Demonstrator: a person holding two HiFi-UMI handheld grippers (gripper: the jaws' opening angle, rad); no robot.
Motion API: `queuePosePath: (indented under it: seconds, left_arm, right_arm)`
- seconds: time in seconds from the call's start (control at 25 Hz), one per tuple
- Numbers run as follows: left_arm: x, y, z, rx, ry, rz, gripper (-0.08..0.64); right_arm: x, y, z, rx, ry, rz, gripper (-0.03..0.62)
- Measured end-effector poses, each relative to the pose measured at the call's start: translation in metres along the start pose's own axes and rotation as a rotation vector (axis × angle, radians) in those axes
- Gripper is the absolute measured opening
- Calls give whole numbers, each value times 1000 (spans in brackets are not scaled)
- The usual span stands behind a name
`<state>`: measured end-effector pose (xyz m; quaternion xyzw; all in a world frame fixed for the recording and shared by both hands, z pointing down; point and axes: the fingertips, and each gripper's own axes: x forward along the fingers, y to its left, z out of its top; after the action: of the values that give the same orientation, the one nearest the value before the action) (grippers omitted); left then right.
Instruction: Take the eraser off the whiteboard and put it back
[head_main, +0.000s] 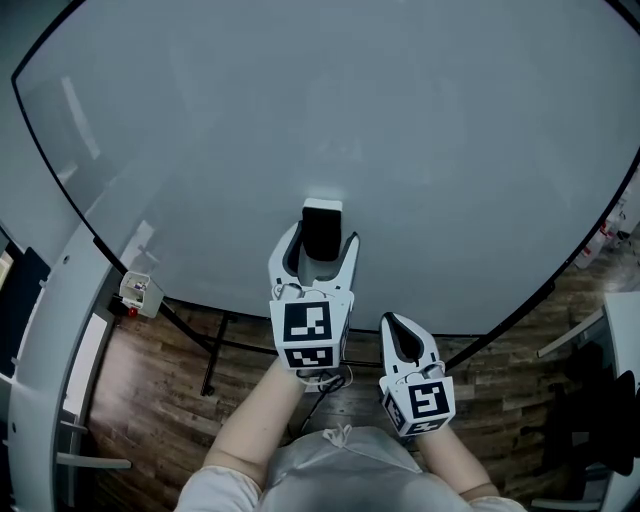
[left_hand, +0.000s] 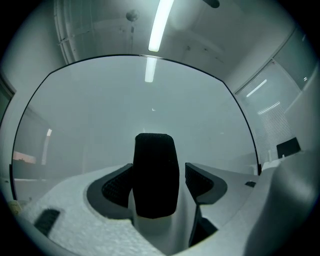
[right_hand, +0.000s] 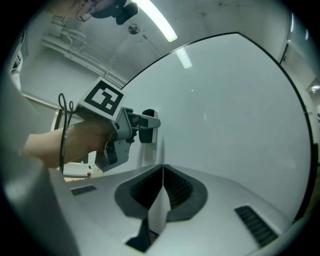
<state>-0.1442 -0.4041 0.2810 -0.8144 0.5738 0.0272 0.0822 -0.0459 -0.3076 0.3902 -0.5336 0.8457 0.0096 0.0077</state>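
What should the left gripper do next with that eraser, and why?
Probably close the left gripper on the eraser: it sits on the whiteboard between the open jaws, with a gap on each side, so nothing grips it yet.

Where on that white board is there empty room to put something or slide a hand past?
Nearly the whole whiteboard is bare: above, left and right of the eraser, out to its edges. It is crowded only low centre, where the left tongs straddle the eraser, right tongs below.
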Motion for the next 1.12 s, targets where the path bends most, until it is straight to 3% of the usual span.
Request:
queuePosePath:
  seconds: [0.48,1.12]
  left_arm:
    - [7,13,0,21,-28,113,287]
    - [-7,10,12,22,-46,72,264]
  right_arm:
    - [-2,-15,-10,3,23,-5,27]
    - [-4,-10,-13,5,34,17,27]
